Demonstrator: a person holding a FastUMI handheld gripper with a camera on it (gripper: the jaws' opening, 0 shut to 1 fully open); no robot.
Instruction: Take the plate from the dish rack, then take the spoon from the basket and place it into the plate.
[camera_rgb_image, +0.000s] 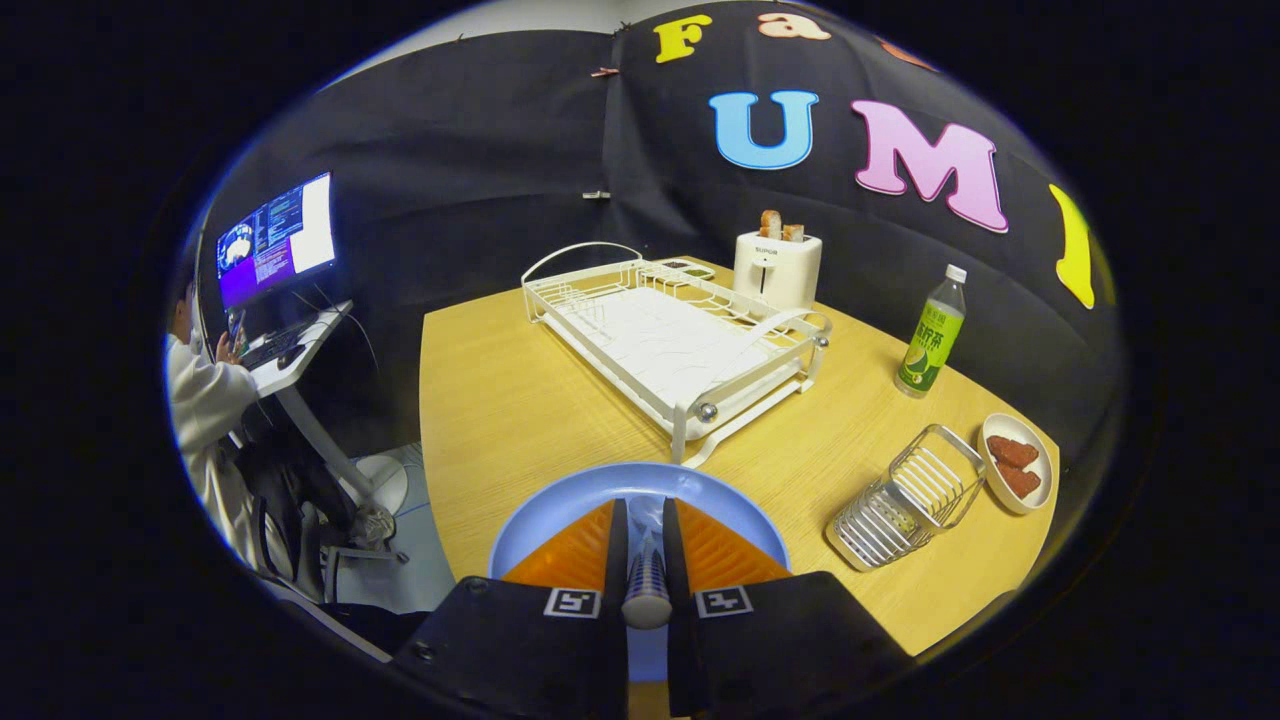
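Both fingers (610, 545) of the gripper (645, 540) are nearly closed, pinching the spoon (646, 585) handle above the blue plate (640, 485), which lies before the dish rack (680, 340); the basket (905, 500) sits beside.

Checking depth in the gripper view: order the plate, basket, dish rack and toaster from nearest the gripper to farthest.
1. Plate: under the gripper, which grips a spoon.
2. Basket: ahead, to the right.
3. Dish rack: beyond the plate.
4. Toaster: behind the rack.
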